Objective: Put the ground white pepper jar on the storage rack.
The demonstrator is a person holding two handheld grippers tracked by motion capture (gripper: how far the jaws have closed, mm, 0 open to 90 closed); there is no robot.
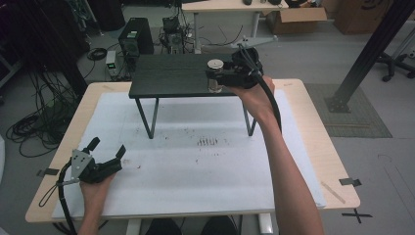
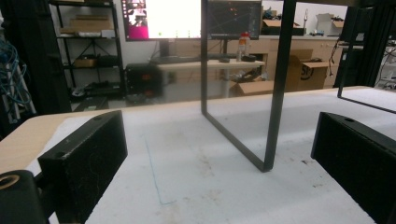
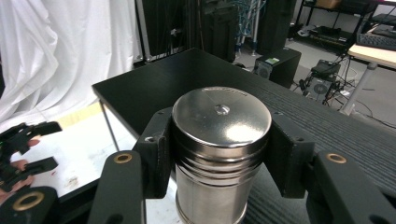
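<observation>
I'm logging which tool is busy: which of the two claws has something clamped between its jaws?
The right claw: its jaws are shut on the metal canister at the black stand. The left claw rests open, holding nothing.

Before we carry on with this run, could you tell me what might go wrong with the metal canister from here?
The right gripper clamps the metal canister at the front edge of the black shelf; released there, it might tip off onto the white mat. Its smooth, shiny wall could also slip between the jaws. The left gripper rests open, far off, unable to steady it.
</observation>
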